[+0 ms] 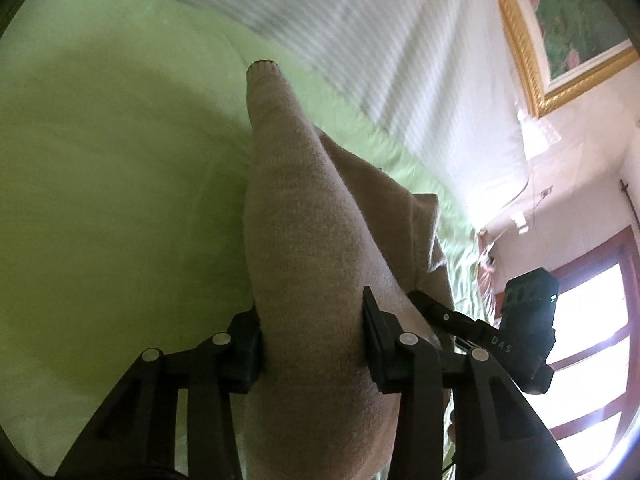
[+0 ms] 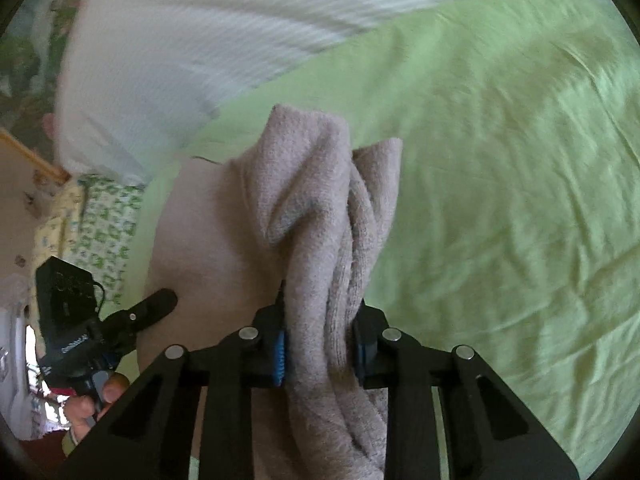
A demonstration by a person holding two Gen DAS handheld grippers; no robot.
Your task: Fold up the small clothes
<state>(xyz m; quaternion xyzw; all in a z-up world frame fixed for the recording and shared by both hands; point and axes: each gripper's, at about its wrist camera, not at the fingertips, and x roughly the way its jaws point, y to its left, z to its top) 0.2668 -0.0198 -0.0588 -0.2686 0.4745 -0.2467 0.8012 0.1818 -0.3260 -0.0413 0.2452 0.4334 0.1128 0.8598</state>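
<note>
A beige knit garment hangs over the green bedsheet. One narrow part of it ends in a ribbed cuff. My left gripper is shut on this part, with the pads pressing on both sides. In the right wrist view the same garment is bunched into thick folds, and my right gripper is shut on them with its blue pads. Each view also shows the other gripper: the right gripper sits at the garment's right, and the left gripper sits at its left, held by a hand.
A white striped pillow or blanket lies along the far side of the bed. A gold-framed picture hangs on the wall, and a window is at the right. A green patterned cloth lies at the left in the right wrist view. The wrinkled sheet spreads to the right.
</note>
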